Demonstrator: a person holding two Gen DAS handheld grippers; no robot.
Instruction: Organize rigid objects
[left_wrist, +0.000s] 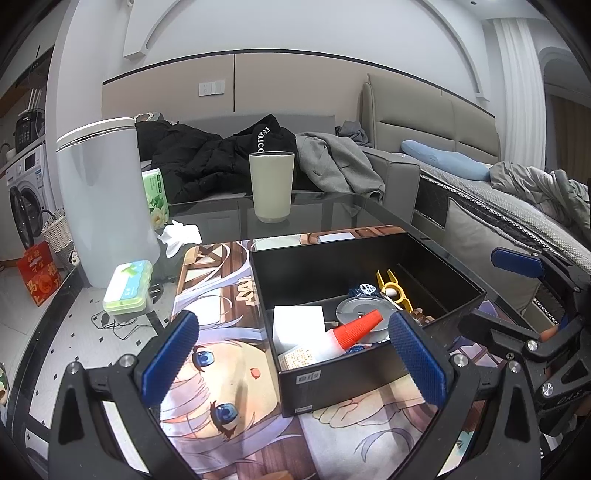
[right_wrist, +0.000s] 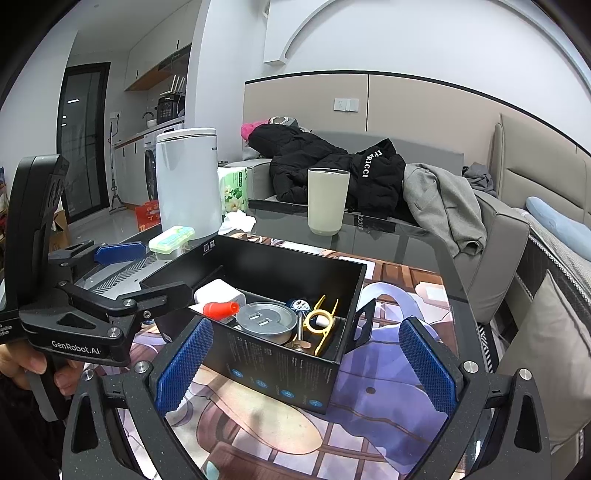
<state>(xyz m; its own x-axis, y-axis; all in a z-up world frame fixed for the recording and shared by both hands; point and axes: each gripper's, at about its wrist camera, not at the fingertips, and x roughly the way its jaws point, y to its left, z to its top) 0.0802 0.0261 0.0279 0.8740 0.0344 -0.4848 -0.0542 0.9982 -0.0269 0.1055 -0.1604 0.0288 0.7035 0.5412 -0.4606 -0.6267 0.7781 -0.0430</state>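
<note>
While both our grippers hang wide open and empty over the glass table (left_wrist: 332, 210), the black box (left_wrist: 369, 365) sits on the anime mat (left_wrist: 229, 369) between them. Our left gripper (left_wrist: 295, 358) faces the box's near corner; our right gripper (right_wrist: 306, 362) faces its printed side. Inside lie a glue bottle (left_wrist: 343, 334) with a red nozzle, a white card (left_wrist: 297, 325), a round metal tin (right_wrist: 266, 321) and a yellow clip (right_wrist: 321, 319). Behind stand a beige cup (left_wrist: 271, 186) and a white canister (left_wrist: 107, 199).
</note>
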